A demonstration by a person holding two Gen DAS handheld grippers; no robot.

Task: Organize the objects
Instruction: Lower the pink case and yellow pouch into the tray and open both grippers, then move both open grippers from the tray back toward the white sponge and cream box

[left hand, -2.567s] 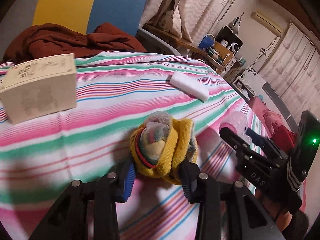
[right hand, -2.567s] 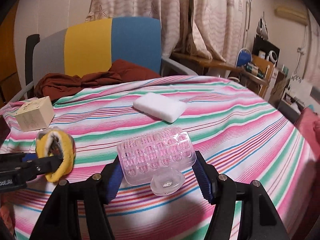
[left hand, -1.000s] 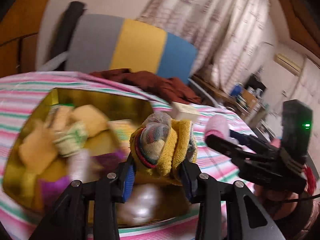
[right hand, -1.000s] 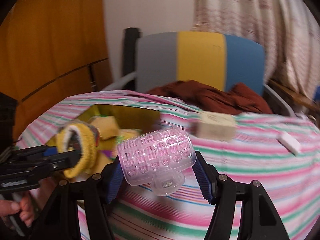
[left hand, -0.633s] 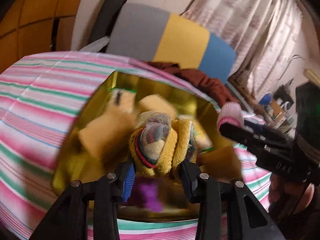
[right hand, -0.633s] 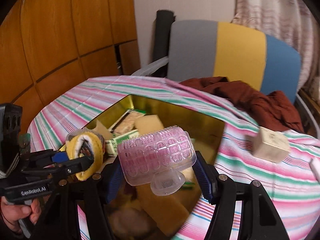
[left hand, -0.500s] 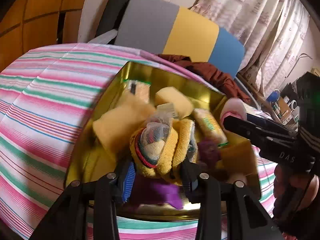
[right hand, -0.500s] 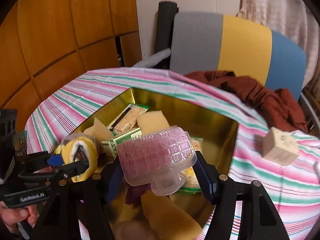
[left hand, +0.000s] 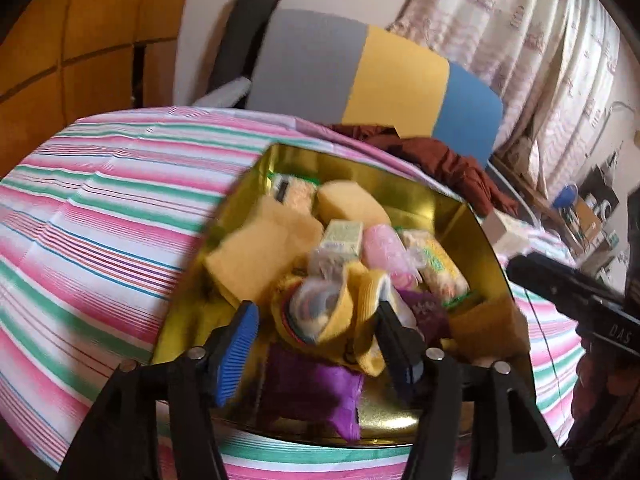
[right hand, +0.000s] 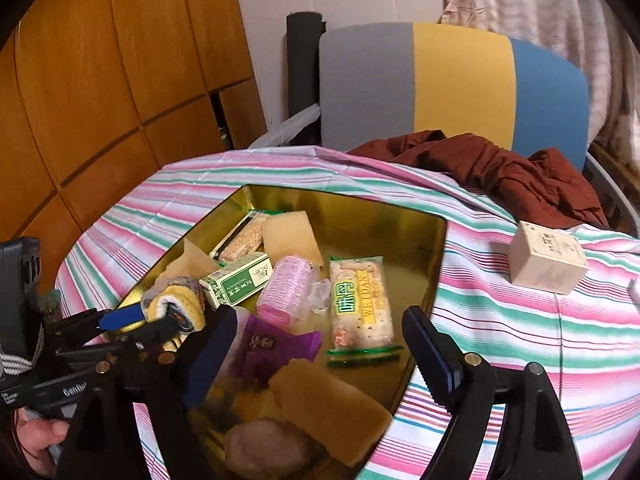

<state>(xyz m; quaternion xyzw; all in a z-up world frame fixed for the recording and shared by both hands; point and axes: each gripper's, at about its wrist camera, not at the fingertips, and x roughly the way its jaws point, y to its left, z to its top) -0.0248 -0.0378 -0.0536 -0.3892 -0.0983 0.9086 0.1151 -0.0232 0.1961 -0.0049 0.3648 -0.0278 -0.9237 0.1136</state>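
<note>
A gold tin box [right hand: 420, 216] [left hand: 486, 240] sits on the striped cloth, holding sponges, snack packs and a purple packet. The pink hair roller [right hand: 286, 294] [left hand: 386, 256] lies inside it beside a green carton [right hand: 236, 278]. My right gripper [right hand: 316, 340] is open and empty above the tin's near side. My left gripper [left hand: 316, 340] is open over the tin; the yellow rolled sock [left hand: 328, 312] [right hand: 176, 306] lies between its fingers, touching the right pad, the left pad apart from it.
A beige cube box [right hand: 546, 258] stands on the striped cloth to the tin's right. A brown garment [right hand: 500, 172] lies on a grey, yellow and blue chair [right hand: 452, 84] behind. Wood panelling [right hand: 100, 80] is at the left.
Both grippers carried their loads from the table's right side to the tin. The right gripper opened and the roller now lies in the tin. The left gripper opened around the sock.
</note>
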